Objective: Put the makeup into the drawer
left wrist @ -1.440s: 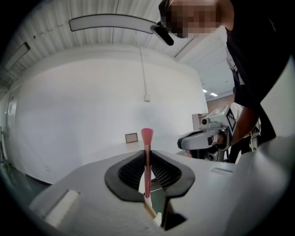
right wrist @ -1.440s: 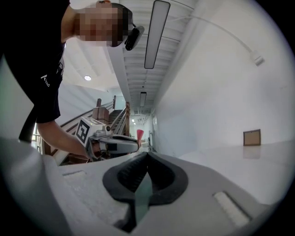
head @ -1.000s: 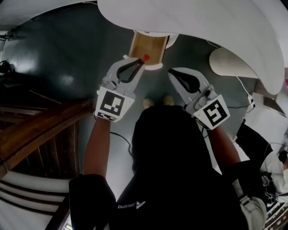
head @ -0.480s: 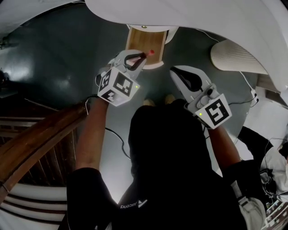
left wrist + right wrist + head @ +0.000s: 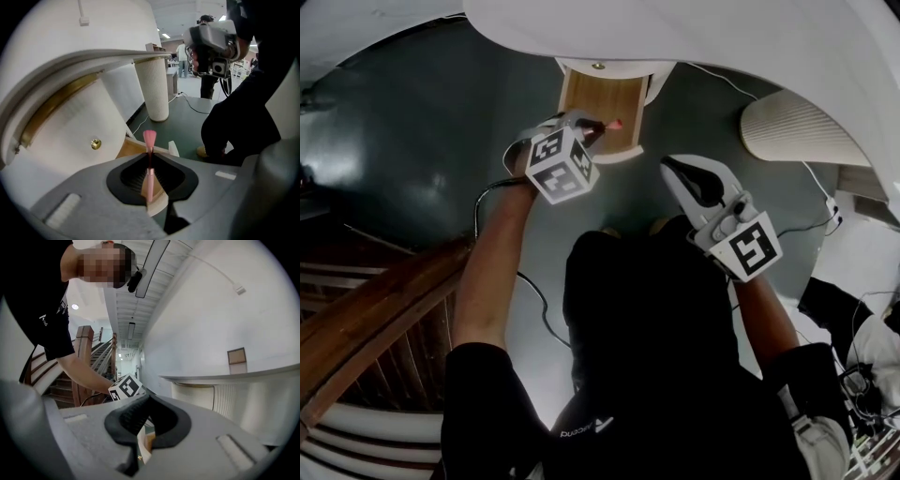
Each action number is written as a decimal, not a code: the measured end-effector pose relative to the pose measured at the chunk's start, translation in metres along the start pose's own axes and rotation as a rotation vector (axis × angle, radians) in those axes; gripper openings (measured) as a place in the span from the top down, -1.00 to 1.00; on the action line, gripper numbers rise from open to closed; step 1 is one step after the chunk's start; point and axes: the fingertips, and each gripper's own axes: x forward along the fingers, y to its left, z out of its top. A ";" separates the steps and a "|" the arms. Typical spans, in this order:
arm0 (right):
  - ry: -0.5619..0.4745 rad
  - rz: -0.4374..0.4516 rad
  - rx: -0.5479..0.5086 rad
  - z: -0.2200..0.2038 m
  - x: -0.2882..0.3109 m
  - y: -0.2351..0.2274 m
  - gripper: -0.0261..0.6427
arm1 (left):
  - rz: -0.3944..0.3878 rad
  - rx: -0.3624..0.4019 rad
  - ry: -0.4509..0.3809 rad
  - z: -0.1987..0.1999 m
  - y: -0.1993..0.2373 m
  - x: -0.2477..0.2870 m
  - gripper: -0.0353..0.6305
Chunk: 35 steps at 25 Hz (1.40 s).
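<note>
A pink makeup brush (image 5: 149,157) stands upright between the jaws of my left gripper (image 5: 150,161), which is shut on its handle. Its bristles (image 5: 614,124) point out over the open wooden drawer (image 5: 609,101). In the head view the left gripper (image 5: 592,125) hovers at the drawer's left front corner. The drawer's white front with a brass knob (image 5: 95,144) shows close ahead in the left gripper view. My right gripper (image 5: 686,171) hangs shut and empty, lower right of the drawer, with its jaws (image 5: 143,427) pointed toward the left gripper's marker cube (image 5: 125,387).
The drawer sits under a round white table top (image 5: 722,37). A ribbed white pedestal (image 5: 797,127) stands to the right on the dark green floor. A wooden stair rail (image 5: 375,281) runs at the left. A cable (image 5: 539,300) trails on the floor by my feet.
My left gripper has carried the brush forward and turned, so the bristles now reach over the drawer. The right gripper has barely shifted.
</note>
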 end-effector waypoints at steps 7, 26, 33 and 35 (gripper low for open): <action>0.020 -0.011 -0.022 -0.035 -0.002 -0.015 0.91 | -0.078 0.075 0.082 -0.029 0.000 0.053 0.73; 0.029 -0.029 -0.061 -0.103 0.021 -0.086 0.91 | -0.265 0.164 0.223 -0.079 0.022 0.185 0.73; 0.021 -0.015 -0.083 -0.128 0.027 -0.088 0.91 | -0.289 0.151 0.249 -0.098 0.015 0.213 0.73; 0.013 -0.010 -0.093 -0.133 0.029 -0.087 0.91 | -0.300 0.153 0.262 -0.104 0.012 0.221 0.73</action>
